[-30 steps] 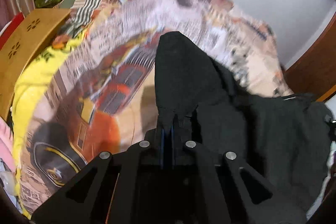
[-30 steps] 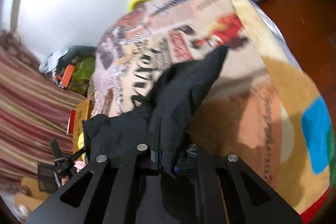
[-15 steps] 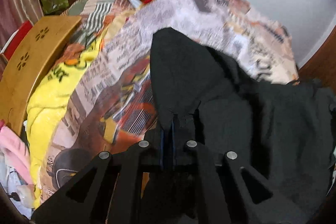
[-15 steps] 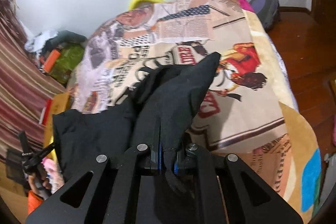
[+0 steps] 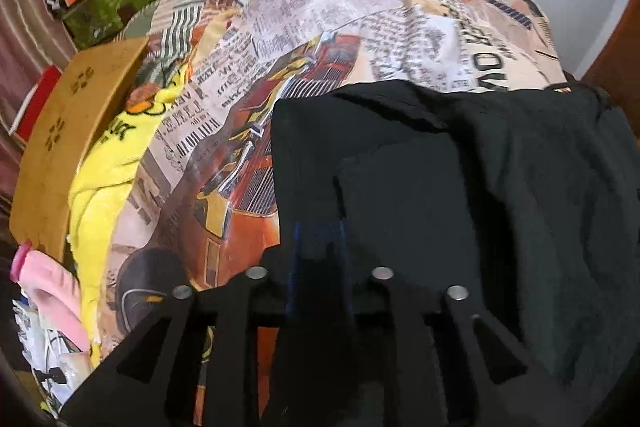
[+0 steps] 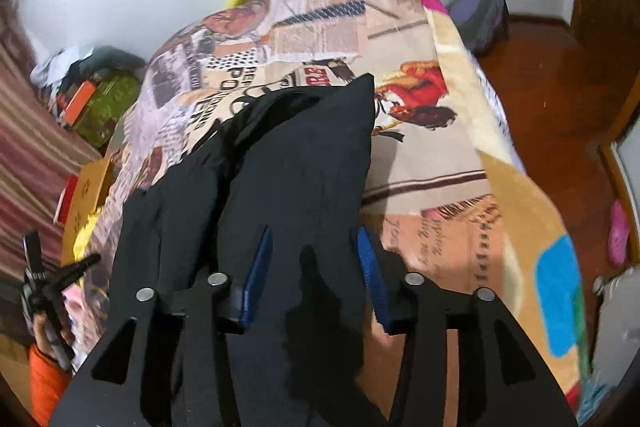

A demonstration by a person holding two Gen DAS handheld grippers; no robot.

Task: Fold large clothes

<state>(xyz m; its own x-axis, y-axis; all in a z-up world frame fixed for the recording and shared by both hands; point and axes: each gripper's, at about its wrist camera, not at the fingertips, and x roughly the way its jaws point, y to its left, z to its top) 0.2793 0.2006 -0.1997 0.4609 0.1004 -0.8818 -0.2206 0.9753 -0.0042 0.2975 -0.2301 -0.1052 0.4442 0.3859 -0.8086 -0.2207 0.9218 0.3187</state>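
Observation:
A large black garment (image 5: 460, 163) lies spread on a bed covered by a newspaper-print blanket (image 5: 360, 7). In the left wrist view my left gripper (image 5: 318, 239) is open, its blue-lined fingers apart with the garment's near edge lying between them. In the right wrist view the same black garment (image 6: 296, 163) lies folded over on the blanket (image 6: 420, 147). My right gripper (image 6: 316, 255) is open, its blue pads (image 6: 256, 267) set wide apart over the cloth.
A wooden board (image 5: 68, 139) and a yellow cloth (image 5: 104, 163) lie at the bed's left. Clutter with a green box (image 5: 104, 3) sits at the far left. A wooden floor (image 6: 552, 83) and a dark bag (image 6: 480, 11) are to the right of the bed.
Both grippers were shut on the black garment and carried it forward over the bed. Now both have opened and the garment lies released on the blanket.

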